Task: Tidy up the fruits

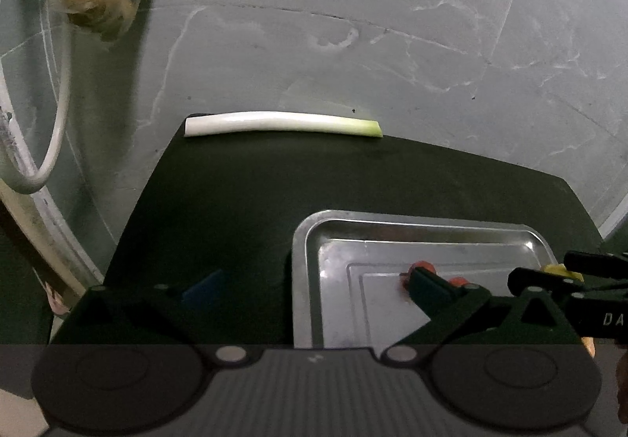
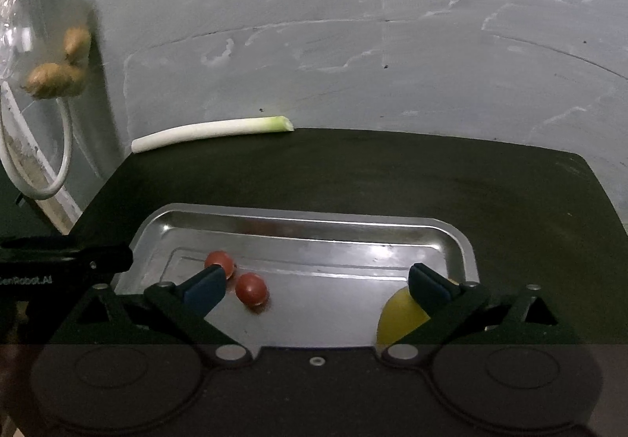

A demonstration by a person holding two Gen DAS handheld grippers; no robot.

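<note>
A steel tray [image 2: 306,219] lies on a black mat [image 2: 392,170]. Two small red tomatoes [image 2: 251,288] [image 2: 219,260] sit at the tray's left. A yellow fruit [image 2: 400,313] lies at its right, partly behind my right finger. My right gripper [image 2: 316,286] is open and empty just above the tray, between tomatoes and yellow fruit. My left gripper [image 1: 314,286] is open and empty over the tray's [image 1: 310,241] left edge; the tomatoes [image 1: 422,267] peek past its right finger. The right gripper's fingers [image 1: 549,276] show there too.
A leek stalk [image 2: 212,131] [image 1: 282,123] lies along the mat's far edge against a grey wall [image 2: 353,25]. A clear bag with ginger [image 2: 55,78] [image 1: 94,1] hangs at upper left, beside a white cable [image 2: 59,170].
</note>
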